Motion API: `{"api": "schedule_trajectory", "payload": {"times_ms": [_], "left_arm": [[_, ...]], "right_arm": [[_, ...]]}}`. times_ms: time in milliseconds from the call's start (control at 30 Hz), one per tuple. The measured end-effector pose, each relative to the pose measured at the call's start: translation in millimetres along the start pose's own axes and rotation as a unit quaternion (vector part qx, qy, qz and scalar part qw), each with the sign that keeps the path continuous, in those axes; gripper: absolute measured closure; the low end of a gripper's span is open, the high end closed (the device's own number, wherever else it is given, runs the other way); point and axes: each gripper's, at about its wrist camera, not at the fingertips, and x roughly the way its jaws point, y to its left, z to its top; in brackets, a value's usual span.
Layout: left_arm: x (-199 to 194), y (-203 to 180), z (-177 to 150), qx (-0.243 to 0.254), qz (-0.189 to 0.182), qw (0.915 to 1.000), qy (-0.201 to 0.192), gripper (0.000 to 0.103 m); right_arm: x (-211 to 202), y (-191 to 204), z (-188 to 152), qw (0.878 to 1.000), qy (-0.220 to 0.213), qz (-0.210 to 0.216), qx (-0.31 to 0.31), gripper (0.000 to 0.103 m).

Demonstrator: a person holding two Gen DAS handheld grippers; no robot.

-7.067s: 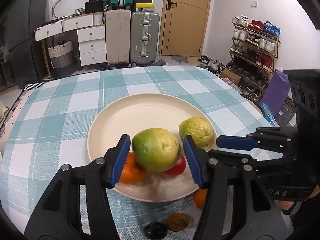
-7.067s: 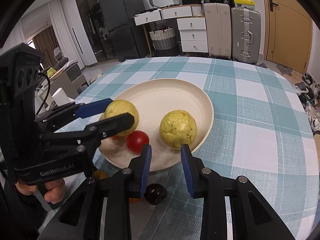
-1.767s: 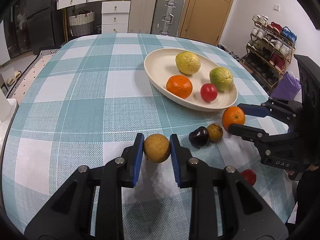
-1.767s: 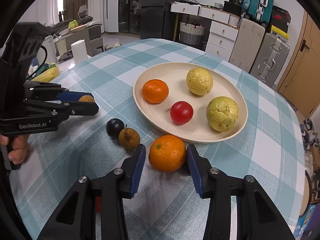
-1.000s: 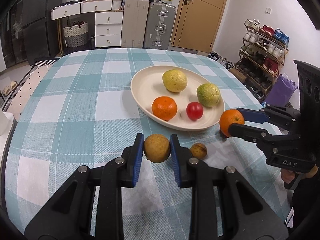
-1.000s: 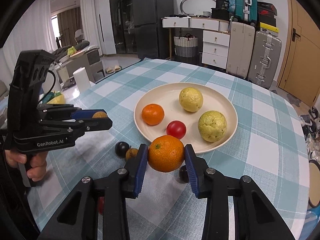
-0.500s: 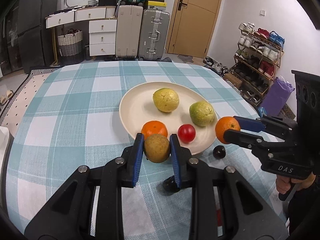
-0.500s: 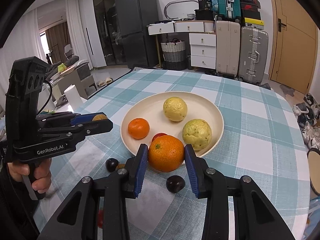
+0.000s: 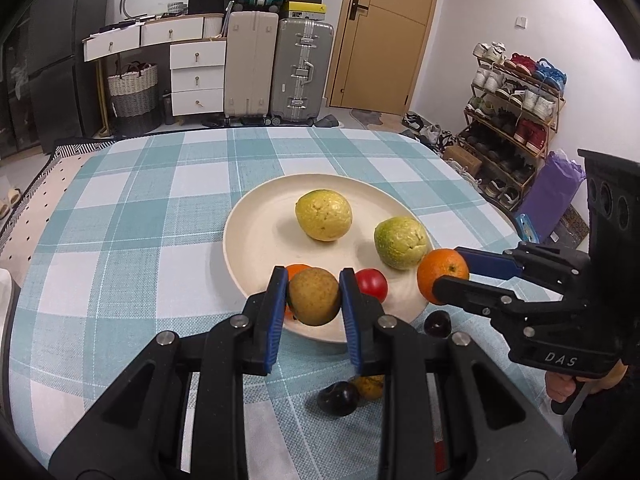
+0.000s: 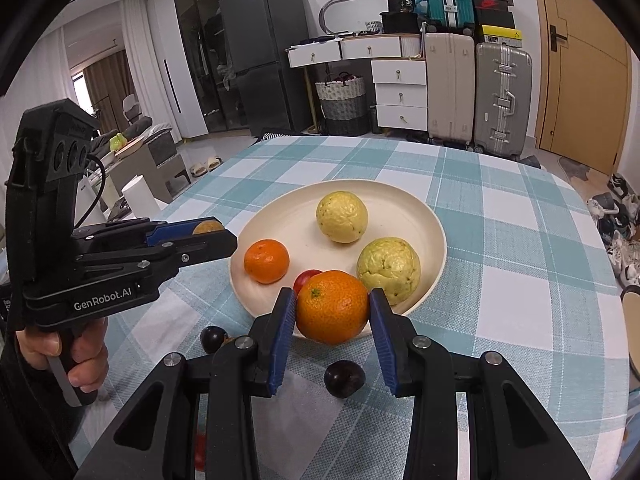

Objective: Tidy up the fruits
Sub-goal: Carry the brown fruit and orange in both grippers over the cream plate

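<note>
At the bottom centre of the left wrist view, the left gripper (image 9: 314, 296) is seen clamped on a round brownish-yellow fruit (image 9: 315, 296), held just above the near rim of the round cream plate (image 9: 256, 220). In the lower middle of the right wrist view, the right gripper (image 10: 332, 312) is closed around a large bright orange (image 10: 332, 307), likewise over the plate's near edge. Below the grippers, two dark glossy plums (image 10: 344, 379) are left on the teal checked cloth of the surface (image 10: 520, 300). Further up the frame, a smaller orange (image 10: 266, 261), a red tomato (image 9: 372, 284) and two pale yellow-green guavas (image 10: 342, 217) are already lying on the plate. The orange is judged firm and fairly heavy, best gripped across its widest part; the brownish fruit is probably lighter and more easily bruised. Both are round, so rolling may be expected once they are released.
</note>
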Motion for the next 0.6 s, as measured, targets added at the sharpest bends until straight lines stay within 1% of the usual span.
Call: {"api": "schedule_trajectory", "payload": {"times_ms": [333,600], "left_arm": [[16,-9,8,0.009,-0.010,0.9999,0.002,0.079],[31,-12,16,0.009,-0.014,0.9998,0.004,0.079]], "right_arm": [[8,-2,5,1.000,0.005,0.001,-0.001,0.065],[20,-6,5,1.000,0.021,0.004,0.001,0.065]]}}
